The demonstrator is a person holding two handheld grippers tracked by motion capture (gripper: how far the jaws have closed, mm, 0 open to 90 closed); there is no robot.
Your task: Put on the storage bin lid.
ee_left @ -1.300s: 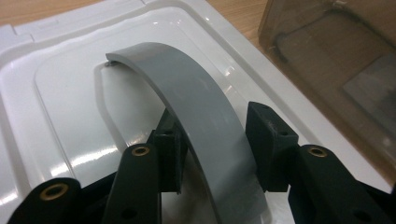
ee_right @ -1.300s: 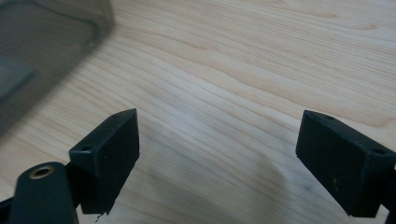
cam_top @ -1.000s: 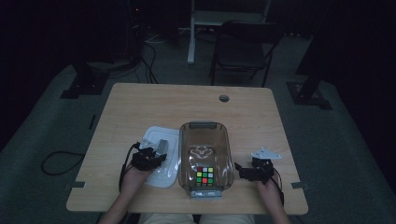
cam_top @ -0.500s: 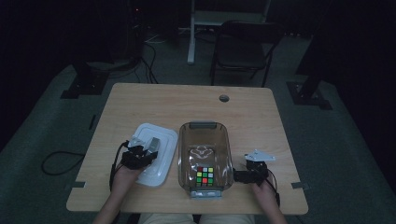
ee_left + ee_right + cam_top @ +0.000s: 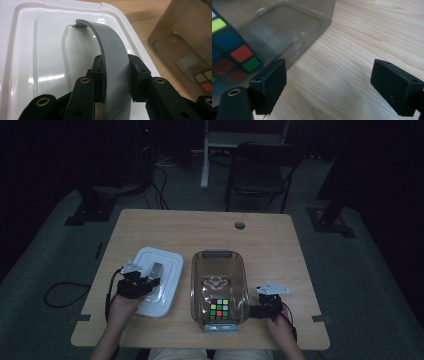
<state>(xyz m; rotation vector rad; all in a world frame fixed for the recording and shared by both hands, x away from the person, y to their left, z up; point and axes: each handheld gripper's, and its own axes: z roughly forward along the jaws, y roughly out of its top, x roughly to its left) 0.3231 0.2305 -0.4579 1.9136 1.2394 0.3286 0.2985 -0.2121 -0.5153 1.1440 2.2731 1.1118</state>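
White plastic lid lies flat on the wooden table, just left of a clear brown bin. Its grey handle is pinched between the left gripper's narrowed jaws. A colourful puzzle cube sits inside the bin. The right gripper rests beside the bin's right wall, jaws wide apart and gripping nothing.
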